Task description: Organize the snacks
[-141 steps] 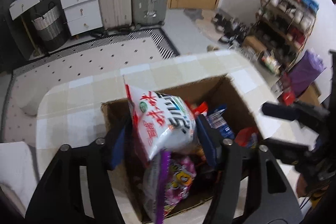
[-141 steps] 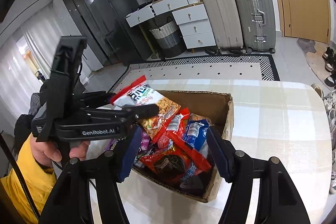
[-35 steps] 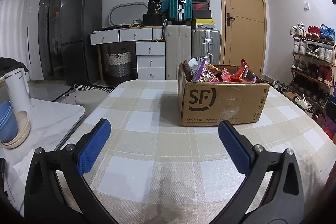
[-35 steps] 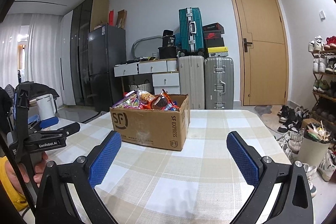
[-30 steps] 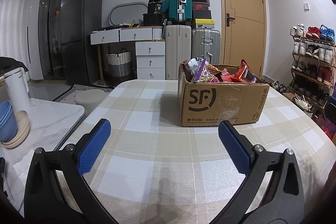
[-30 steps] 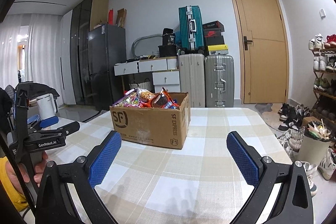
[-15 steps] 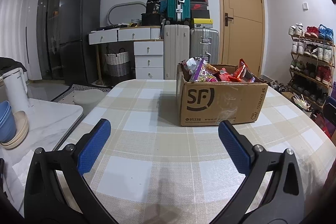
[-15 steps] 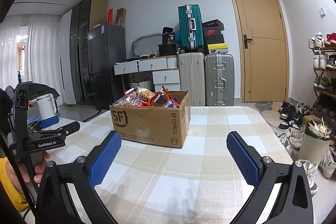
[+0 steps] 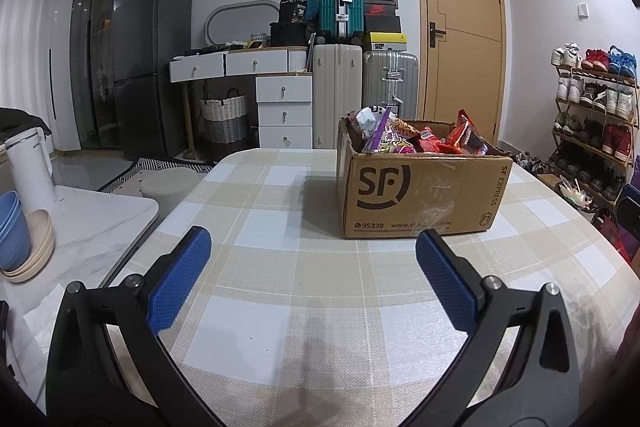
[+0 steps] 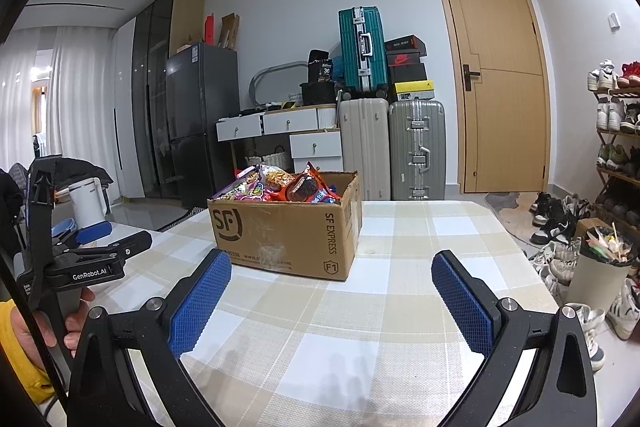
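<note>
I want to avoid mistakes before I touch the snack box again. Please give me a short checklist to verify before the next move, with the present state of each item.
1. Left tool open and holding nothing: ok.
2. Right tool open and holding nothing: ok.
3. Cardboard box upright on the checked table: ok.
4. Snack bags inside the box, none lying on the table in view: ok.
5. Bare table between both tools and the box, nothing in the way: ok.
6. Bags sorted neatly inside the box: cannot tell; they pile above the rim.
</note>
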Tool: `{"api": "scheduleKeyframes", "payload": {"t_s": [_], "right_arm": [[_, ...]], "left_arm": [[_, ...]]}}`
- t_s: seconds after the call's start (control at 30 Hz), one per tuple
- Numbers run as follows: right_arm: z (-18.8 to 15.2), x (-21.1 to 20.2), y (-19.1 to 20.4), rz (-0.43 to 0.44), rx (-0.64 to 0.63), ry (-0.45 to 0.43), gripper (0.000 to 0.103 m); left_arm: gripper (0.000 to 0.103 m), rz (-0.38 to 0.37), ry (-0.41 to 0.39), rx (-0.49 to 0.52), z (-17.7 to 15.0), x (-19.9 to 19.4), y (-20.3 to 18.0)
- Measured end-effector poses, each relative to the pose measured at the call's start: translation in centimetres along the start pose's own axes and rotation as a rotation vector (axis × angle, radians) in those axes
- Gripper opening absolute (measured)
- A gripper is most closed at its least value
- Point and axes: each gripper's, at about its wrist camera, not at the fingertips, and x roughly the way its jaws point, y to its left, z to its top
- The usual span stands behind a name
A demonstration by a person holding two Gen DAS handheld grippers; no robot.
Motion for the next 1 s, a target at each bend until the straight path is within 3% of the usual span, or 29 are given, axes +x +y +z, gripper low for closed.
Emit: {"api": "scheduleKeyframes", "payload": {"t_s": [1.0], "right_arm": [[0.01, -0.02, -0.01, 0.002, -0.001, 0.002, 0.102]], "left_arm": [[0.102, -0.009, -0.021, 0.013, -0.33, -0.29, -0.39]]}}
